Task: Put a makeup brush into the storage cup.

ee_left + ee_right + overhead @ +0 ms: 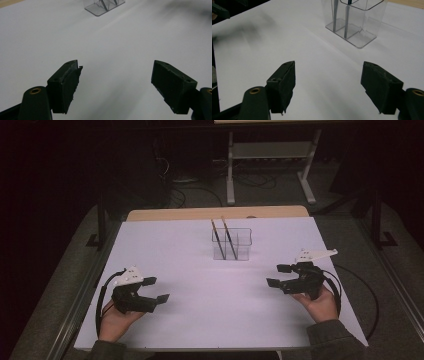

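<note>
Fingers (175,86) of the left gripper (159,289) stand wide apart, nothing between them; in the left gripper view only bare white counter lies in the gap. Fingers (282,86) of the right gripper (278,275) likewise apart and empty, pads clear of everything.

Both grippers low over the near half of the counter (200,320), one toward each side, well apart from each other. Left hand (116,319) and right hand (320,304) come in from the near edge; each gripper points inward and somewhat forward. Grey three-cornered plates on top of both. Cables trail back in loops toward the person's side.

Clear container (231,244) stands upright on the far middle of the counter, between the two grippers' lines and well ahead of them. Divided inside into compartments, seen in the right gripper view (355,22). Two pencils (223,237), thin and dark, stand in it, leaning back and to the left, tops well above the rim. Both sit in the left part of the container; exact compartment hard to tell.

Counter surface white, with a strip of pale wood showing along the far edge. Room beyond dark; a metal frame leg on the floor behind.
</note>
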Demonstrator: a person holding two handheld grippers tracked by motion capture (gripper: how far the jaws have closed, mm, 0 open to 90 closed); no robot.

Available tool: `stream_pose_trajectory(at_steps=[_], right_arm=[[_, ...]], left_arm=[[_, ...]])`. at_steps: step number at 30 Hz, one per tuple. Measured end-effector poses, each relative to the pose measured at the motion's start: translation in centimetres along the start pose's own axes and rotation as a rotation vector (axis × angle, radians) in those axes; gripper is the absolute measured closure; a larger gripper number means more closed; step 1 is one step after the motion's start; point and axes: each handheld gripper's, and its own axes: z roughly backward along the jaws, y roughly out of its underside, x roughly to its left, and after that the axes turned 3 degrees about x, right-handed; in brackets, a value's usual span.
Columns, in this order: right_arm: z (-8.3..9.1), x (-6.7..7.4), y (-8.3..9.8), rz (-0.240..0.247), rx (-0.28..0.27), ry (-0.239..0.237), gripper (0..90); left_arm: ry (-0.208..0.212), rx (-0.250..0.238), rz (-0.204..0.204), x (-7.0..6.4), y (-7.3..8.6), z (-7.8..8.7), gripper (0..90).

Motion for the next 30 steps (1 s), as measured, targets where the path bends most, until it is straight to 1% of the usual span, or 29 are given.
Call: stream_pose_trajectory(at_steps=[4, 6, 7, 10, 12, 16, 19, 21, 23, 25, 30], right_arm=[[0.2, 0.0, 0.4, -0.008, -0.006, 0.004, 25.4], [0.2, 0.0, 0.6, -0.012, -0.005, 0.008, 24.9], [0.3, 0.0, 0.7, -0.009, -0.01, 0.006, 24.9], [0.3, 0.0, 1.1, -0.013, -0.009, 0.01, 24.6], [0.4, 0.0, 1.3, -0.009, -0.01, 0.014, 24.2], [0.5, 0.0, 1.6, -0.018, -0.014, 0.018, 23.6], [0.6, 0.0, 1.8, -0.025, -0.015, 0.02, 23.0], [0.6, 0.1, 1.9, -0.031, -0.016, 0.02, 22.8], [0.6, 0.0, 2.0, -0.024, -0.017, 0.021, 22.5], [0.5, 0.1, 2.1, -0.033, -0.015, 0.02, 22.3], [0.4, 0.2, 2.3, -0.03, -0.007, 0.02, 22.2]], left_arm=[[0.002, 0.001, -0.003, 0.0, 0.0, 0.0, 21.7], [0.005, 0.003, 0.005, -0.1, 0.1, -0.1, 21.6], [0.004, 0.004, -0.003, 0.0, 0.1, -0.1, 21.6], [0.007, 0.009, -0.003, -0.1, 0.2, -0.1, 21.5], [0.008, 0.008, -0.002, -0.1, 0.2, -0.2, 21.5], [0.011, 0.009, 0.003, -0.2, 0.3, -0.2, 21.5], [0.013, 0.009, 0.007, -0.2, 0.4, -0.2, 21.5], [0.014, 0.012, 0.003, -0.2, 0.4, -0.2, 21.5], [0.014, 0.012, 0.002, -0.1, 0.4, -0.2, 21.5], [0.013, 0.012, -0.002, -0.1, 0.4, -0.2, 21.5], [0.014, 0.014, -0.001, -0.1, 0.5, -0.2, 21.5]])
